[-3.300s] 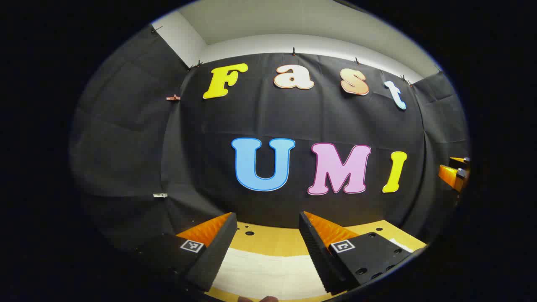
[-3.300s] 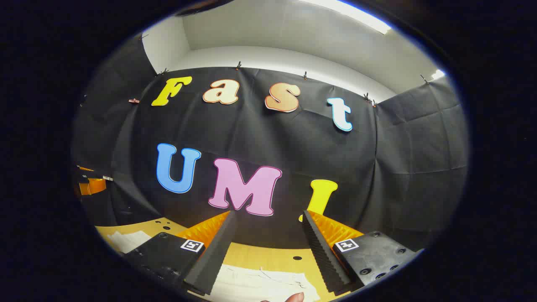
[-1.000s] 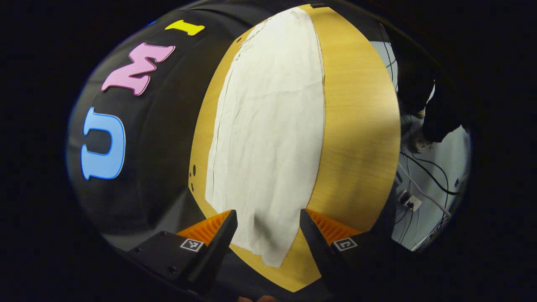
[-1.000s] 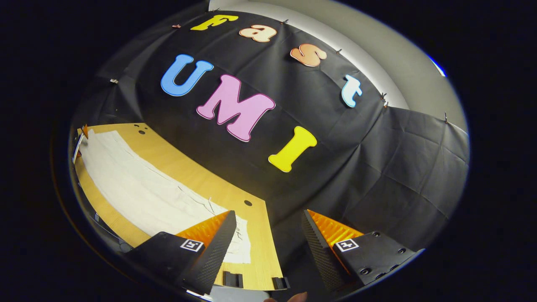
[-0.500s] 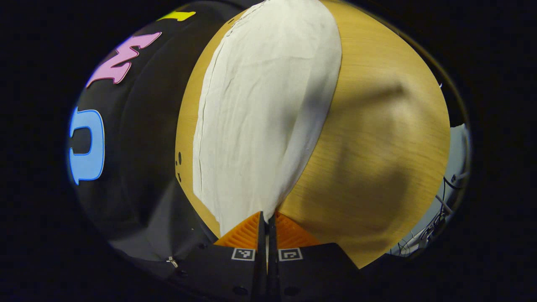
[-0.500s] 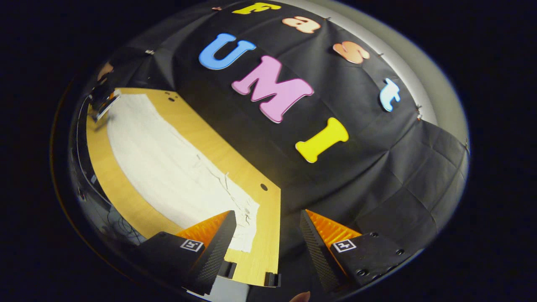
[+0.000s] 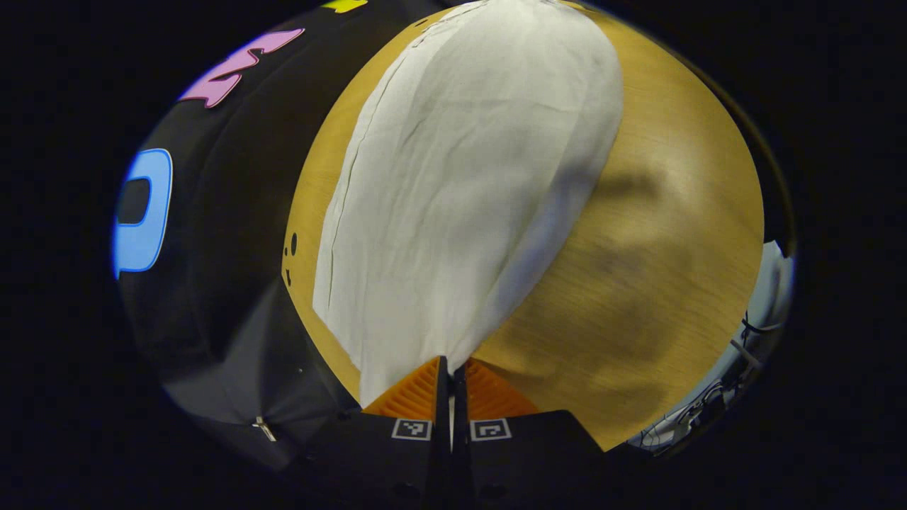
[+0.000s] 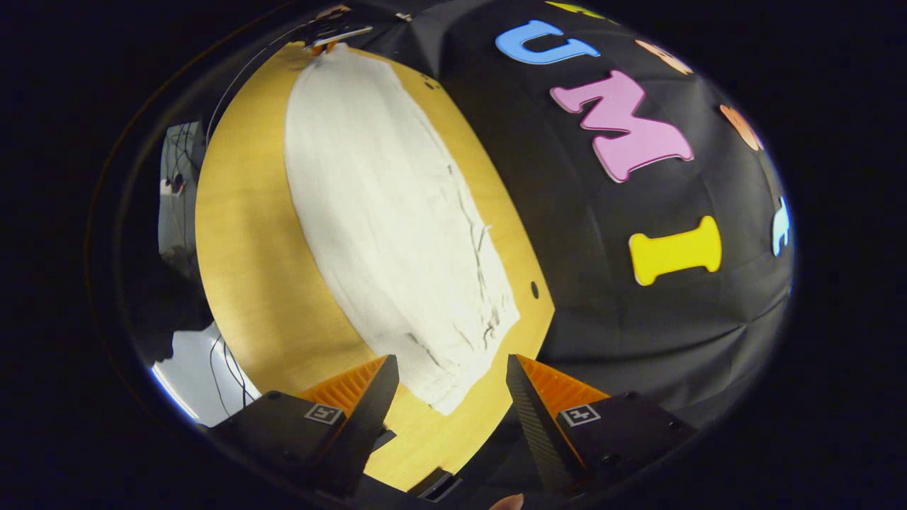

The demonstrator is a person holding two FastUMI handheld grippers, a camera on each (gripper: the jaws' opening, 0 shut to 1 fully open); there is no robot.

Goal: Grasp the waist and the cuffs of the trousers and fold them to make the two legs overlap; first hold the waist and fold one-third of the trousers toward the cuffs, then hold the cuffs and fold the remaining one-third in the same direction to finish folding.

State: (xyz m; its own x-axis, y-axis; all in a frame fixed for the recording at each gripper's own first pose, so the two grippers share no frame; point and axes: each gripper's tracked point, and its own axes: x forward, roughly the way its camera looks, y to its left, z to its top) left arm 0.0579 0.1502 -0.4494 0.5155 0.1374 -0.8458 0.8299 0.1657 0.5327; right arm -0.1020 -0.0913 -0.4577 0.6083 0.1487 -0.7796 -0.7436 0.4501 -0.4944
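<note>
White trousers (image 7: 453,177) lie lengthwise on the wooden table (image 7: 638,283). My left gripper (image 7: 451,372) is shut on the near corner of the cuff end. The long cloth edge leading to it casts a shadow on the wood. In the right gripper view the trousers (image 8: 382,212) end in a gathered waist with a drawstring. The waist's corner lies between the fingers of my right gripper (image 8: 451,386), which stands open just above it. The left gripper (image 8: 333,30) shows small at the far cuff end.
The booth's black cloth wall runs along the table's far long side. Small holes (image 8: 533,290) sit in the table near the waist. Past the table's other long edge there is a pale floor with cables (image 8: 177,163).
The left gripper went from open to shut on the cuff corner and stays shut on it. The right gripper swung down from facing the wall to over the waist end, still open.
</note>
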